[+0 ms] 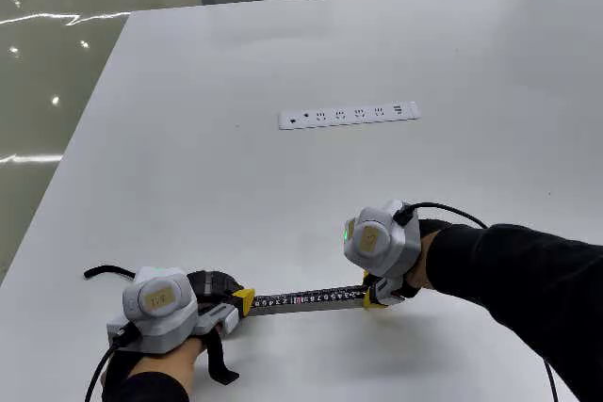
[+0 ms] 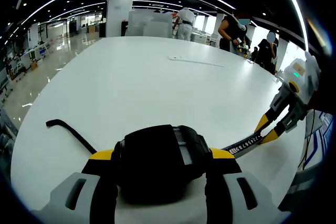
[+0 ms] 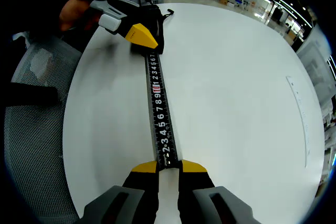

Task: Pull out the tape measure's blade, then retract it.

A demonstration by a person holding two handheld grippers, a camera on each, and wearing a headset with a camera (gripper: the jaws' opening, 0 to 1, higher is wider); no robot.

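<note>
A black tape measure case (image 2: 160, 161) sits on the white table, clamped between the yellow-tipped jaws of my left gripper (image 2: 163, 156), which appears in the head view at the lower left (image 1: 231, 303) with the case (image 1: 215, 286) beside it. The dark numbered blade (image 1: 306, 298) runs from the case to the right. In the right gripper view the blade (image 3: 157, 108) stretches away toward the case (image 3: 149, 30). My right gripper (image 3: 168, 167) is shut on the blade's end, seen in the head view (image 1: 372, 297) too. The blade (image 2: 244, 144) reaches the right gripper (image 2: 270, 129) in the left gripper view.
A white power strip (image 1: 349, 115) lies flat in the middle of the table (image 1: 283, 185). A black strap (image 2: 68, 129) trails from the case toward the table's left edge. A mesh chair (image 3: 37, 129) stands by the table. People stand at the far end of the room (image 2: 231, 27).
</note>
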